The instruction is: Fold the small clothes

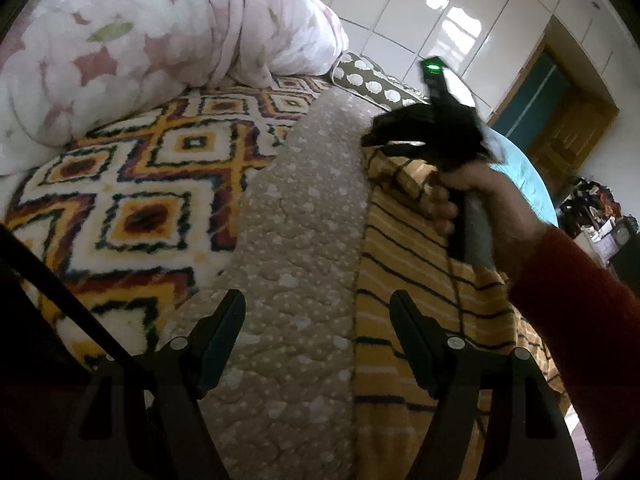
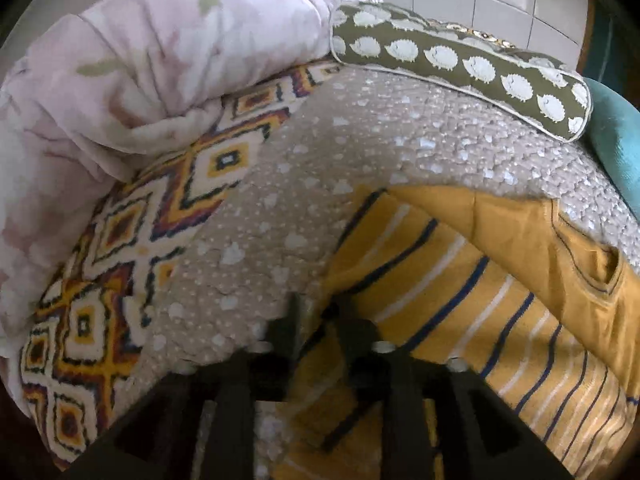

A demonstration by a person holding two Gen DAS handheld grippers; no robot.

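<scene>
One small garment, a yellow striped shirt [image 2: 460, 292], lies on the bed's beige quilt [image 2: 320, 152] toward its right edge, part of it already turned over to show its plain inside; I'd judge the folding barely begun. The right tongs [image 2: 316, 316] sit narrowed over its near-left corner, though blur hides whether they pinch it. The left tongs [image 1: 318, 332] hang released above the quilt

Glossy white tiled wall [image 1: 452, 12] reflects a window; wooden door [image 1: 568, 136] stands behind the bed [image 1: 280, 216].
</scene>
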